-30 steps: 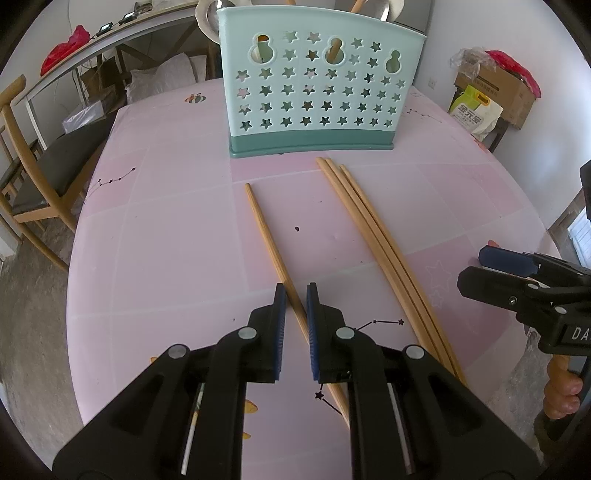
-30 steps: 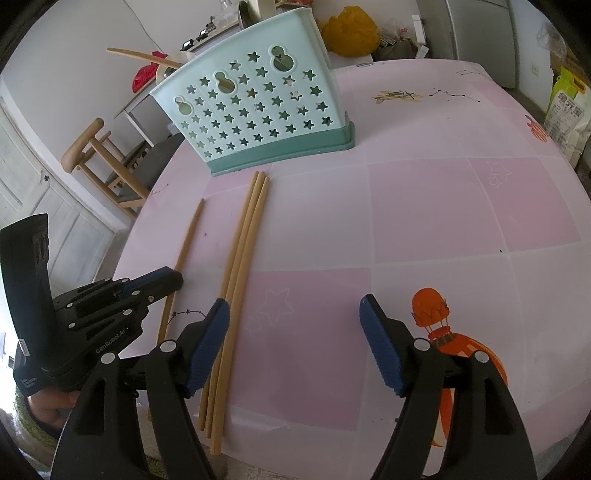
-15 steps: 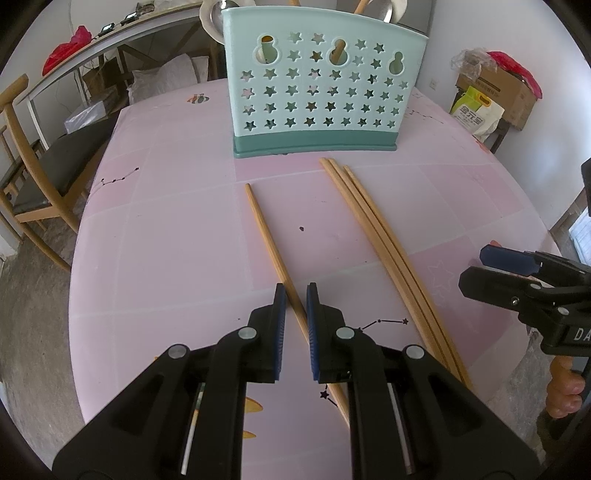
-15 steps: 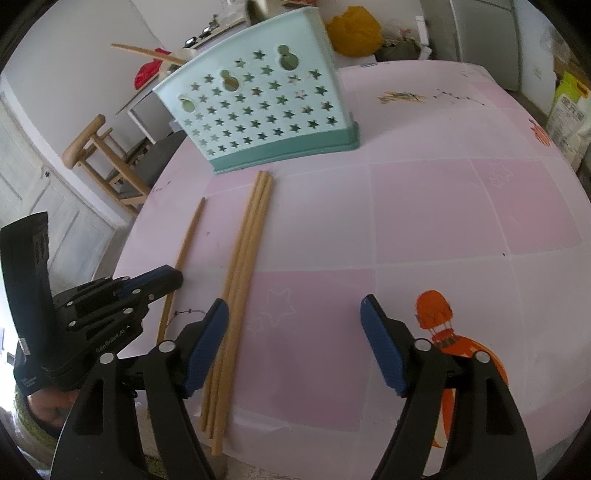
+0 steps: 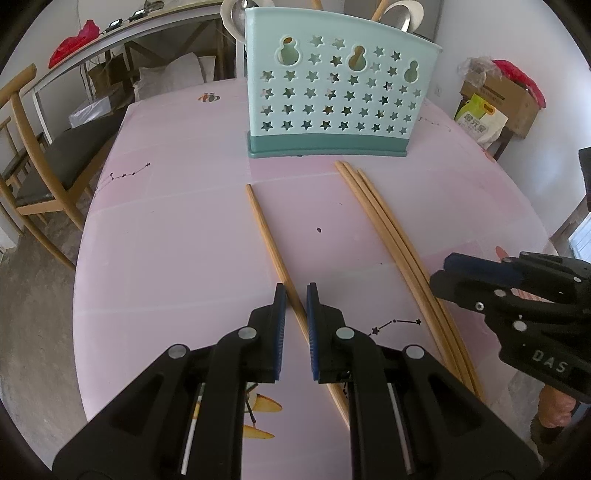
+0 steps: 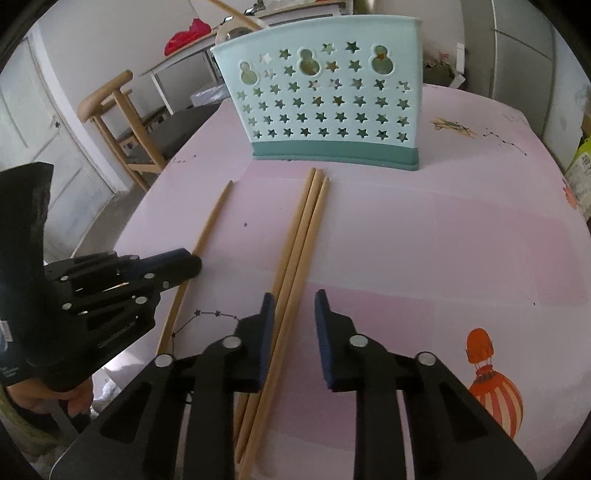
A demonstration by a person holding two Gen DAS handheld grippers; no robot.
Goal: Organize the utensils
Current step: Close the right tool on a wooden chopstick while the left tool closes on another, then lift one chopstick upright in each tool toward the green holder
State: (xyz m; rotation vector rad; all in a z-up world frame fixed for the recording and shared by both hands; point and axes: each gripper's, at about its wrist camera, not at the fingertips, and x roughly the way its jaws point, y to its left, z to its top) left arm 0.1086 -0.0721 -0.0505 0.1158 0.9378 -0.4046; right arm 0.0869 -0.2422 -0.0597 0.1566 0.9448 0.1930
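A mint utensil holder (image 5: 332,99) with star holes stands at the far side of the pink table; it also shows in the right wrist view (image 6: 328,99). A single wooden chopstick (image 5: 269,240) lies on the table and runs between the narrowly parted jaws of my left gripper (image 5: 294,295), which do not clamp it. Three chopsticks (image 6: 299,243) lie side by side to its right. My right gripper (image 6: 293,306) is open over their near half, straddling them. The single chopstick also shows in the right wrist view (image 6: 210,221).
Spoons and wooden handles (image 5: 399,14) stick out of the holder. A wooden chair (image 5: 33,158) stands left of the table. Boxes and bags (image 5: 495,103) sit at the far right. The table edge (image 5: 79,295) curves close on the left.
My right gripper has moved left over the three chopsticks and narrowed its jaws. My left gripper has stayed over the single chopstick, and the view has drawn back slightly from the holder.
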